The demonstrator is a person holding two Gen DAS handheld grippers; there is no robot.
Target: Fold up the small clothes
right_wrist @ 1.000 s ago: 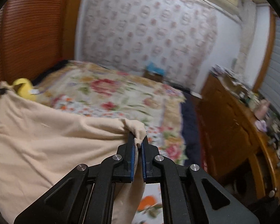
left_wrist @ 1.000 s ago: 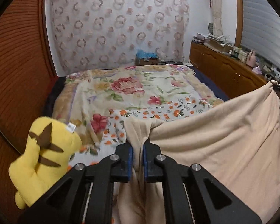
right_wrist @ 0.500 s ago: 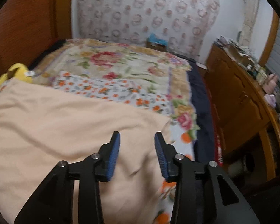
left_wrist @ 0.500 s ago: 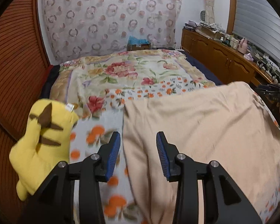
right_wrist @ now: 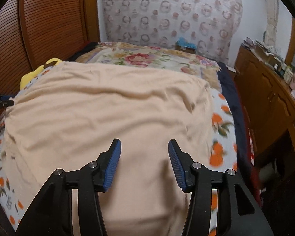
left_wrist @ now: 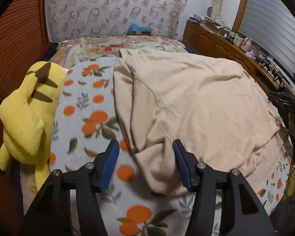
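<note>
Here, a bed covered with an orange-fruit-print white blanket is seen in both wrist views. A large beige fleece garment is laid across this blanket, rumpled, with a bunched fold at its near left corner. A yellow plush toy with brown stripes is positioned at the bed's left edge, beside the garment. The left gripper is held with jaws spread wide around the bunched fold. The right gripper is held above the cloth, jaws likewise apart and holding nothing.

no readable text, labels, brands or numbers anywhere
</note>
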